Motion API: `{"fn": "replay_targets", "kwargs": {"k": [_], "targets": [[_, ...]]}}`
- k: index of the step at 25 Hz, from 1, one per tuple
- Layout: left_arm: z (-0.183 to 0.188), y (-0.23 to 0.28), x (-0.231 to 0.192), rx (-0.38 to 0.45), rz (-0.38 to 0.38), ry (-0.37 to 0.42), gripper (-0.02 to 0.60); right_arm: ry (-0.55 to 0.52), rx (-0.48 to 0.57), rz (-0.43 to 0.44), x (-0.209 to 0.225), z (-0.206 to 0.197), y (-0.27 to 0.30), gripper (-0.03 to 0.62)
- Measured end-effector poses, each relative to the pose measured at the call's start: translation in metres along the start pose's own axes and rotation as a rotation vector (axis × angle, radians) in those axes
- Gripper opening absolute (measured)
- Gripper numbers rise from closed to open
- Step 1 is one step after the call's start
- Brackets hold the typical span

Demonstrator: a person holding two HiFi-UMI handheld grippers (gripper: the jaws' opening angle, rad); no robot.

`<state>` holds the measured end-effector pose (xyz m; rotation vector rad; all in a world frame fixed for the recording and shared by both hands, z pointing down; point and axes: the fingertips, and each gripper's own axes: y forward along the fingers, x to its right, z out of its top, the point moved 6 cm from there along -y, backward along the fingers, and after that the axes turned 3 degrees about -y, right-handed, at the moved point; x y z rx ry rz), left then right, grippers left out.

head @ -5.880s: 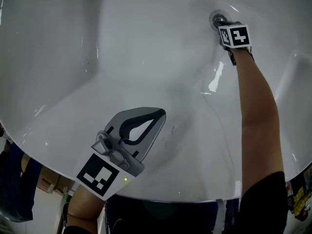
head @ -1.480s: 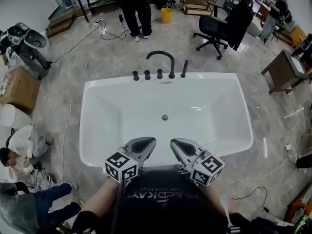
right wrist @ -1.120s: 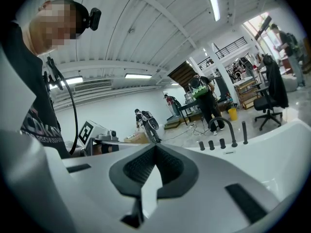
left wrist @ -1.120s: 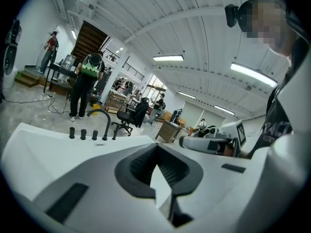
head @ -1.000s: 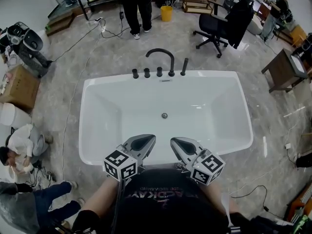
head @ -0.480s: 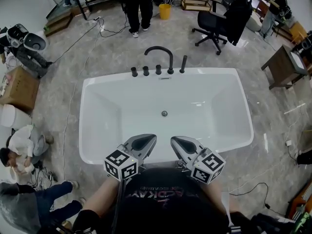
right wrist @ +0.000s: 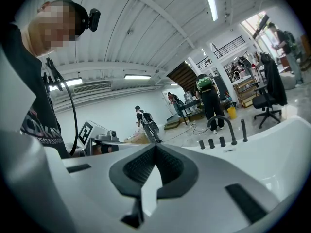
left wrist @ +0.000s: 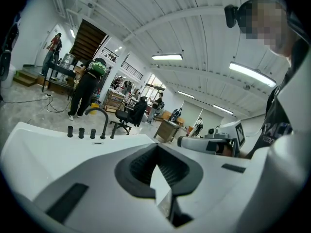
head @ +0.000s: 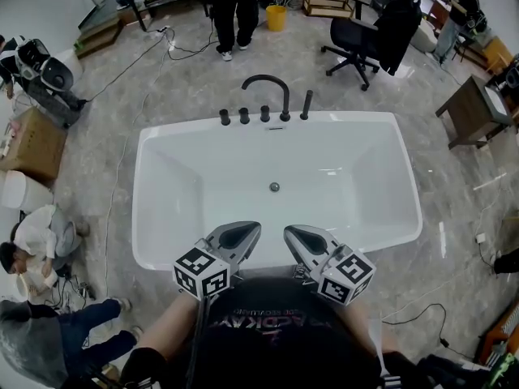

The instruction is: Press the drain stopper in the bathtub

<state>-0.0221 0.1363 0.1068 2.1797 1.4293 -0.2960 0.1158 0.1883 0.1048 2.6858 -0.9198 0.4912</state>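
A person is holding the left claw point(head: 247, 230) and right claw point(head: 290, 233), both closed and empty, over the near edge of the bathtub point(head: 349, 120), well apart from the drain stopper point(head: 275, 187) on its floor. A long, steep reach is likely risking a glancing miss. Whether the stopper is sitting raised or pressed is too small to tell.

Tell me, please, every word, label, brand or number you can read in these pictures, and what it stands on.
Nothing here reads with confidence.
Print on the person's black shirt: lettering present, too blurred to read.
Left gripper and right gripper: square markers only, no words.
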Motion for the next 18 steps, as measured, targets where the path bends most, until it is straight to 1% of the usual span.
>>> {"fn": "replay_targets", "kwargs": {"k": [18], "targets": [[-0.0001,-0.0016,0.0052,-0.007,-0.009,0.010,0.006,0.009,0.004,-0.002,-0.0022,-0.0016,-0.0042,0.011]]}}
